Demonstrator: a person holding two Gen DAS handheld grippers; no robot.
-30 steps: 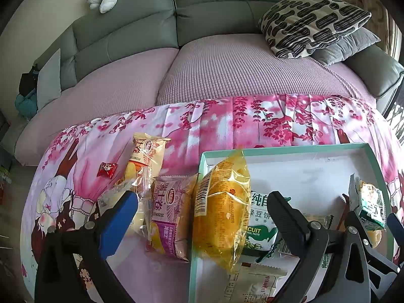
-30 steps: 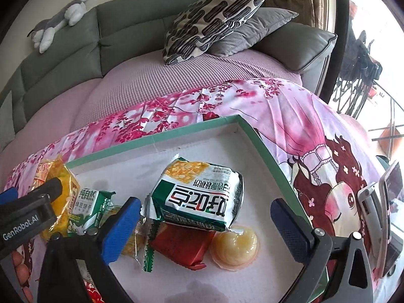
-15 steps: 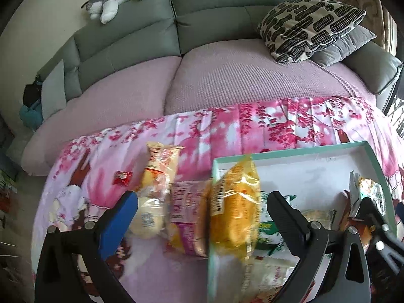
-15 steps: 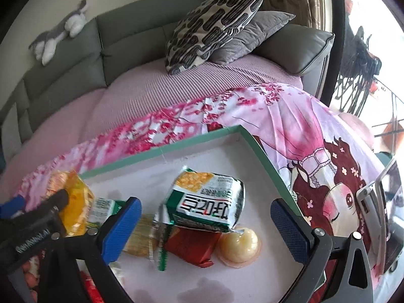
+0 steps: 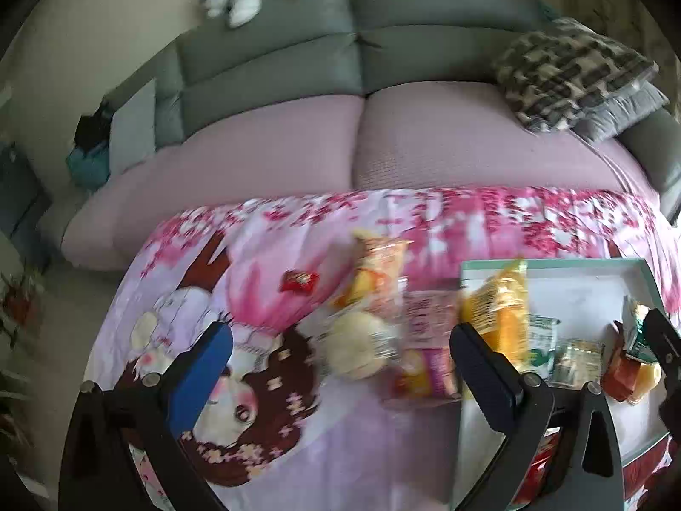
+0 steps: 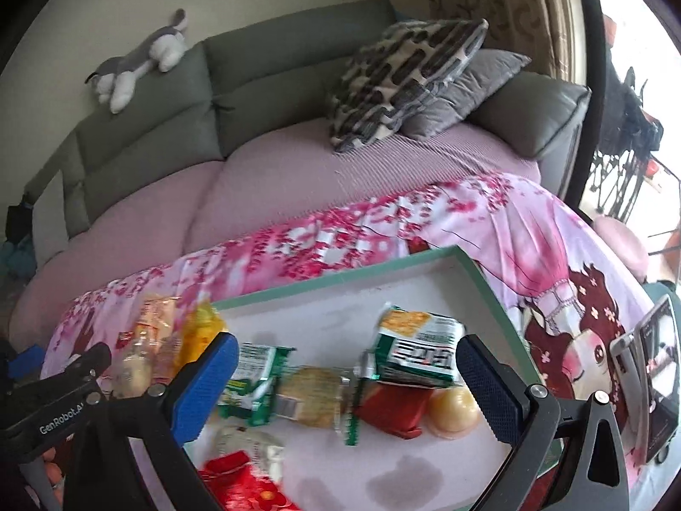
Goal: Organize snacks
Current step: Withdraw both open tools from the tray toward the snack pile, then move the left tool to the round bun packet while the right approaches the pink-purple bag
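Observation:
A white tray with a green rim (image 6: 340,281) holds several snacks: a green-white packet (image 6: 419,355), a red packet (image 6: 393,406), a jelly cup (image 6: 453,411) and a green biscuit pack (image 6: 255,381). My right gripper (image 6: 344,377) is open and empty above them. An orange-yellow bag (image 5: 496,313) leans on the tray's left rim (image 5: 464,268). Left of the tray on the pink cloth lie a round bun (image 5: 357,347), a pink packet (image 5: 425,353), a yellow chip bag (image 5: 379,268) and a small red candy (image 5: 298,281). My left gripper (image 5: 340,360) is open and empty above the bun.
A grey sofa with a pink cover (image 5: 340,144) stands behind the table. Patterned pillows (image 6: 404,68) lie at its right, a plush toy (image 6: 136,64) on its back. A phone on a stand (image 6: 655,379) is at the table's right edge.
My left gripper has moved left, from over the tray's edge to over the loose snacks on the cloth. My right gripper has pulled back and up a little. Both stay open.

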